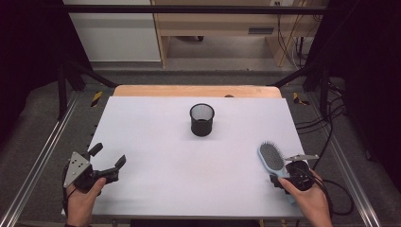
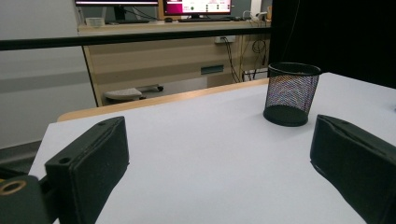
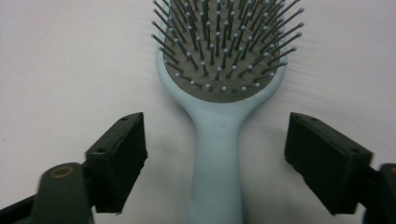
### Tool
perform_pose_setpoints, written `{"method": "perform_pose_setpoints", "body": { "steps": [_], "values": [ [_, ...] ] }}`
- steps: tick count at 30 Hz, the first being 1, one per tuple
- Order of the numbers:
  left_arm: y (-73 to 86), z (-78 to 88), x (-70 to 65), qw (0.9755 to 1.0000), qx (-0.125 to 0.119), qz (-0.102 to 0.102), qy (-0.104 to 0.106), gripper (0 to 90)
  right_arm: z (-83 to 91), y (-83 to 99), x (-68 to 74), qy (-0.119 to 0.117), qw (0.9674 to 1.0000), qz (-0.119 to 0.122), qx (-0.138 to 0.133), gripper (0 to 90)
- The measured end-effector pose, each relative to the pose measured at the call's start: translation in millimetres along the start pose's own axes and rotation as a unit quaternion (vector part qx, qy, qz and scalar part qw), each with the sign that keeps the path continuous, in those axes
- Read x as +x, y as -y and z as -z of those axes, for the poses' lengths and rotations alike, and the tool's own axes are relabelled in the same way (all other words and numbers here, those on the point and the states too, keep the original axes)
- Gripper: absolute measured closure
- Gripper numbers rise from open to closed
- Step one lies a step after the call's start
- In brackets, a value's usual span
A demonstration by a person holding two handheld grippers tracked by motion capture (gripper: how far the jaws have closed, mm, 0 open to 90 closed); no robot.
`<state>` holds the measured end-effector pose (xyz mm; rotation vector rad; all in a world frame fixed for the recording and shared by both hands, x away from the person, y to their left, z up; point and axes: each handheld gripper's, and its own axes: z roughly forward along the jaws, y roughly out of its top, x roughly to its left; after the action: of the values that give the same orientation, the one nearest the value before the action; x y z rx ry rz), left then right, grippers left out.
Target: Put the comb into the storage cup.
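Note:
A light blue hairbrush (image 1: 270, 159) lies bristles up on the white table near its right edge. My right gripper (image 1: 280, 176) hangs over the brush's handle end. In the right gripper view the handle (image 3: 217, 158) runs up between the two black jaws, which stand wide apart and clear of it, so my right gripper (image 3: 215, 161) is open. A black mesh cup (image 1: 202, 119) stands upright at the table's middle, towards the back. My left gripper (image 1: 108, 160) rests open at the front left, and the cup (image 2: 291, 94) shows ahead of its jaws.
The white table top (image 1: 156, 151) lies over a wooden board (image 1: 194, 91) that shows at the far edge. Metal rails (image 1: 38, 156) run along both sides. Cables (image 1: 331, 118) trail on the floor at the right.

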<state>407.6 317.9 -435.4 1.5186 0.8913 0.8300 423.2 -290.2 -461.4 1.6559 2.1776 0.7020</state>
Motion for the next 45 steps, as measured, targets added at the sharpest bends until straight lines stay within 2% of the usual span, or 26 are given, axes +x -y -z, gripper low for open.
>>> {"method": "perform_pose_setpoints", "body": {
  "steps": [7, 19, 27, 34, 40, 45],
  "values": [
    [0.0, 0.0, 0.0, 1.0000, 0.000, 0.000, 0.000, 4.7, -0.8, 0.6, 0.7, 0.010, 0.9999, 0.005, 0.004, 41.7],
    [-0.1, 0.2, 0.3, 1.0000, 0.000, -0.001, -0.001, 4.7, -2.5, 1.2, 1.4, 0.022, 0.9997, 0.009, -0.001, 54.4],
    [0.0, -0.6, -0.8, 1.0000, 0.003, -0.005, 0.000, 4.7, -2.3, 1.5, 1.9, 0.018, 0.9997, 0.015, -0.003, 68.6],
    [0.1, -1.1, -1.3, 1.0000, 0.005, -0.008, 0.000, 4.7, -1.9, 1.3, -1.9, 0.006, 0.9998, 0.020, -0.006, 69.3],
    [0.2, -1.5, -2.5, 0.9999, 0.007, -0.008, 0.001, 4.7, 2.0, 2.0, -2.7, -0.008, 0.9986, 0.023, -0.047, 69.4],
    [0.4, -2.0, -5.1, 0.9999, 0.009, -0.007, 0.006, 4.5, 6.3, -8.2, 4.8, -0.023, 0.9953, 0.038, -0.086, 69.4]
  ]
}}
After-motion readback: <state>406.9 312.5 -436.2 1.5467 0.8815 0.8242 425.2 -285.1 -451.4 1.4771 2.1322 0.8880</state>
